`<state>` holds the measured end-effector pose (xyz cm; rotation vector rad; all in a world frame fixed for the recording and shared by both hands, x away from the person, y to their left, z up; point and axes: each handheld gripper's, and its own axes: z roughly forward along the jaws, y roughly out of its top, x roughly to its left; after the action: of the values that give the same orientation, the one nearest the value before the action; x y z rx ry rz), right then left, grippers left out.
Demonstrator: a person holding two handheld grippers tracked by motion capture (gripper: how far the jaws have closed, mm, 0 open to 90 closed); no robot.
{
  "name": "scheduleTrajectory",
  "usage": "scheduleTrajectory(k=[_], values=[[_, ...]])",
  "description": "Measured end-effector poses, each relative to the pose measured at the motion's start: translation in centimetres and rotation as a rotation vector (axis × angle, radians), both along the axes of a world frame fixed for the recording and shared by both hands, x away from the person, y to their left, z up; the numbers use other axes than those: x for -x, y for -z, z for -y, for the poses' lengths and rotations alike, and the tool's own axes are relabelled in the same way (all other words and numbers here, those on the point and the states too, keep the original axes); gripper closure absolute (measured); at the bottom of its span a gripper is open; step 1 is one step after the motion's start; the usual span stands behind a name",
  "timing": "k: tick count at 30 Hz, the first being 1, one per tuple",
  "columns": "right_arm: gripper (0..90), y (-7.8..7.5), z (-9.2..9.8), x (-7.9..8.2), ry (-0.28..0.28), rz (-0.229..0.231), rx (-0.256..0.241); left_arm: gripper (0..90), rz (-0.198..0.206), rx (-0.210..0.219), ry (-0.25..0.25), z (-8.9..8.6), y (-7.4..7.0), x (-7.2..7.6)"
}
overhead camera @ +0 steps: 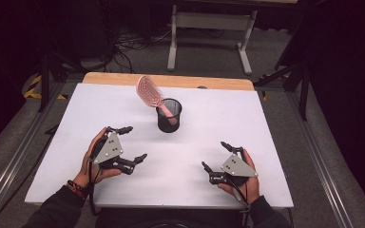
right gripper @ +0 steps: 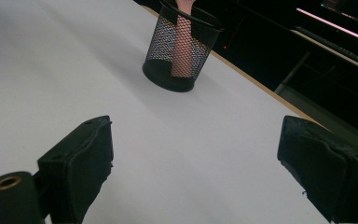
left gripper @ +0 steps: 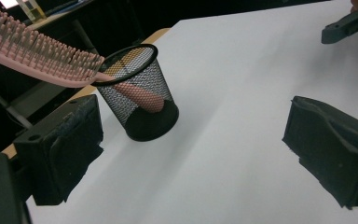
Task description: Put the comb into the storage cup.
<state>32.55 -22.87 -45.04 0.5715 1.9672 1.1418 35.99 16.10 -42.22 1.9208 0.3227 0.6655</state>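
White board (overhead camera: 180,161) covers a wooden table (overhead camera: 171,80) in a dim room, with grey floor on both sides and the legs of a pale desk (overhead camera: 209,28) beyond the far edge.

Nearest, at the bottom of the high view, a person's dark sleeves come in. At about seven o'clock from the board's middle, the left hand (overhead camera: 92,164) holds the left gripper (overhead camera: 132,143); its two black jaws stand wide apart with nothing between them, pointing toward three o'clock. At about five o'clock, the right hand (overhead camera: 247,178) holds the right gripper (overhead camera: 216,156), jaws likewise spread and empty, pointing toward ten o'clock. Each gripper carries a grey three-cornered plate on top. The two grippers are well apart, with bare board between them.

Farther off, at roughly twelve o'clock from the board's middle, a black mesh cup (overhead camera: 169,115) stands upright on the board, apart from both grippers. A pink hairbrush (overhead camera: 150,91) sits in it handle down, its bristled head leaning out over the rim toward eleven o'clock. In the left gripper view, the handle rests inside the cup (left gripper: 140,98) against the mesh while the brush head (left gripper: 37,56) juts past the rim. In the right gripper view, the cup (right gripper: 179,51) shows ahead, between the open jaws.
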Motion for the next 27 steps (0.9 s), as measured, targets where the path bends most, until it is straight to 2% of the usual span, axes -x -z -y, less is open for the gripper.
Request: scheduleTrajectory(k=[6,8,10,13,15,19,27], values=[[11.2,0.0,0.0,0.0,-0.005,-0.001,0.002,5.1,-0.009,-0.011,0.007,-0.5,0.7,0.6],[11.1,0.0,0.0,0.0,-0.014,-0.004,0.001,5.0,-0.005,-0.026,-0.004,-0.7,1.0,0.6],[11.0,0.0,-0.1,0.1,-0.018,-0.005,0.001,5.1,-0.028,-0.012,-0.006,-1.1,1.4,0.5],[10.9,0.0,0.0,0.1,-0.019,-0.004,0.003,5.1,-0.024,-0.032,-0.019,-1.4,1.8,0.6],[10.9,0.0,0.0,0.1,-0.019,-0.005,0.002,5.1,-0.033,-0.02,-0.023,-1.7,2.1,0.7],[10.9,0.1,-0.1,0.0,-0.019,-0.006,0.006,5.1,-0.042,-0.021,-0.032,-2.2,2.4,1.0],[10.9,0.2,0.0,0.0,-0.015,-0.009,0.005,4.9,-0.048,-0.04,-0.053,-3.1,3.2,1.5]])
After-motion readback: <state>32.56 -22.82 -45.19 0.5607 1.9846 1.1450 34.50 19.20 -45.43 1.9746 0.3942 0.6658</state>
